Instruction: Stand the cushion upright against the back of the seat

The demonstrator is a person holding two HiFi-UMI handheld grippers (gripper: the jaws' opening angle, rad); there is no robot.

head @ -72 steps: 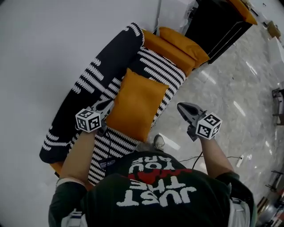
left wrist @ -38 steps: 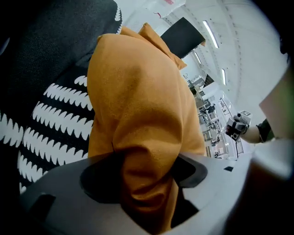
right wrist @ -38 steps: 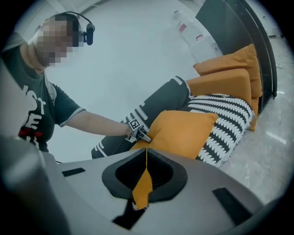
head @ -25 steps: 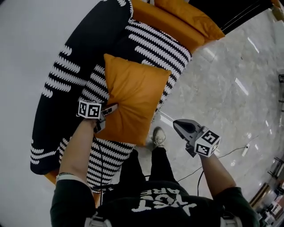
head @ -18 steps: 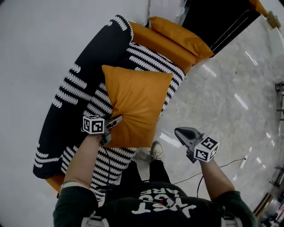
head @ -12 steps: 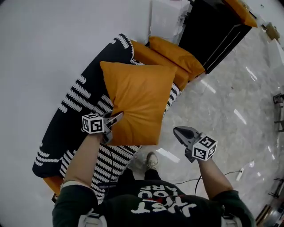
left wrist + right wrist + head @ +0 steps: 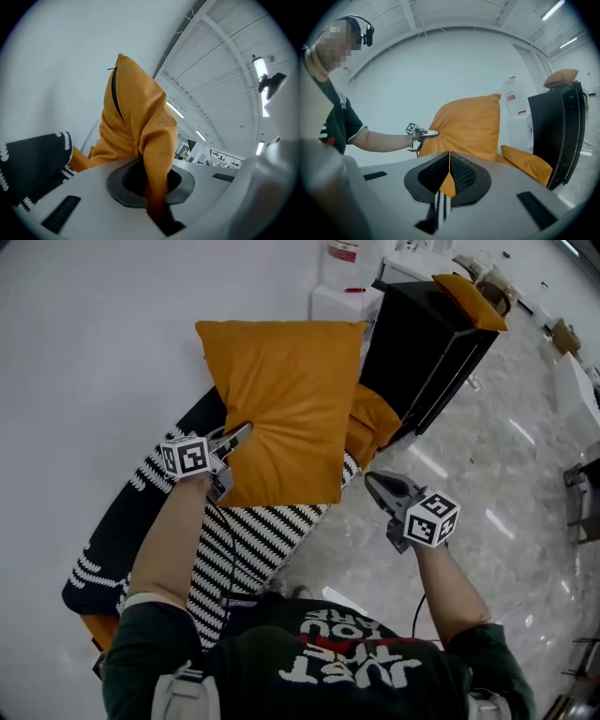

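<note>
My left claw (image 7: 240,433) is clamped on the left edge of the orange cushion (image 7: 291,399), which hangs in the air above the black-and-white striped sofa (image 7: 253,540), clear of the seat. My right claw (image 7: 371,480) is closed and empty, off to the cushion's right. A second orange cushion (image 7: 375,423) lies at the sofa's far end, beside a tall black unit (image 7: 427,352).

We take this for a large, bright indoor hall, not a home: a high white ceiling (image 7: 225,70) with beams and strip lights (image 7: 174,109), bare white walls (image 7: 84,352), a glossy stone-look floor (image 7: 506,549), and a black-and-white sofa (image 7: 262,535) against the wall.
</note>
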